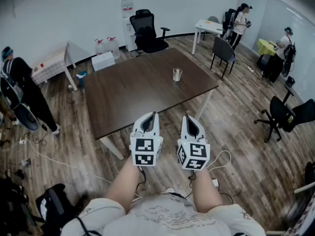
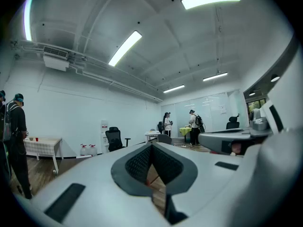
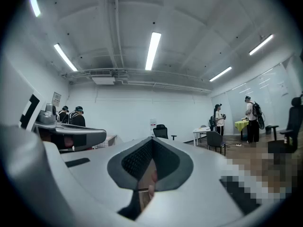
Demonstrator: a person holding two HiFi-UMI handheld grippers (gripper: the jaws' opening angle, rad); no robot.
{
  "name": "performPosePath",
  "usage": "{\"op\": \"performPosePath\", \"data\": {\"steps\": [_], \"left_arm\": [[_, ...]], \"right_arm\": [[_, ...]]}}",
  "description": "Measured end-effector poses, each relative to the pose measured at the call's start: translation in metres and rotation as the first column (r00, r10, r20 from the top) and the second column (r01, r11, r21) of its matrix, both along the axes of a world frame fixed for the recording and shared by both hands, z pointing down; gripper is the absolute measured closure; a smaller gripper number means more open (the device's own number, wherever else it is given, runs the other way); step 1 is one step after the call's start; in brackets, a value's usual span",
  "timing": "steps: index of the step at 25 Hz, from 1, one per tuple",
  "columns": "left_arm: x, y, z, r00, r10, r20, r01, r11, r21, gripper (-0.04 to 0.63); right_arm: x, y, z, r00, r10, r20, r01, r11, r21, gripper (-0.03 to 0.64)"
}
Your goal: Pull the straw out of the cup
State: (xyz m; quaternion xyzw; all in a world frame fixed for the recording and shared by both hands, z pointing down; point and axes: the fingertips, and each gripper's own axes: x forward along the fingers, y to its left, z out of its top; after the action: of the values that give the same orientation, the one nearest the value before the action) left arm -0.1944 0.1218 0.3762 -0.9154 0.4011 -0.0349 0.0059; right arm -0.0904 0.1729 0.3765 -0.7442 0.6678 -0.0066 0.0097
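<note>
My left gripper [image 1: 152, 115] and right gripper [image 1: 189, 117] are both closed on nothing, just off the dark table's [image 1: 133, 95] near edge. The glass cup [image 1: 177, 74] stands toward the table's far right end, well apart from them.

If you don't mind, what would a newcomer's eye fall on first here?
The left gripper and the right gripper hover side by side near the person's body, jaws shut and empty. Beyond them a lone clear cup stands on the far part of the dark table.
</note>
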Motion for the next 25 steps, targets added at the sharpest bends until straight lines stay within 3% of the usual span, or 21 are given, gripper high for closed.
{"op": "performPosePath", "data": {"steps": [9, 25], "left_arm": [[0.031, 0.004, 0.005, 1.000, 0.003, 0.021, -0.003, 1.000, -0.008, 0.592], [0.102, -0.016, 0.021, 0.999, -0.021, 0.046, 0.022, 1.000, -0.021, 0.592]], "right_arm": [[0.037, 0.004, 0.005, 0.998, 0.008, 0.067, -0.009, 1.000, 0.013, 0.606], [0.101, -0.014, 0.020, 0.998, -0.035, 0.051, 0.035, 0.999, -0.001, 0.606]]}}
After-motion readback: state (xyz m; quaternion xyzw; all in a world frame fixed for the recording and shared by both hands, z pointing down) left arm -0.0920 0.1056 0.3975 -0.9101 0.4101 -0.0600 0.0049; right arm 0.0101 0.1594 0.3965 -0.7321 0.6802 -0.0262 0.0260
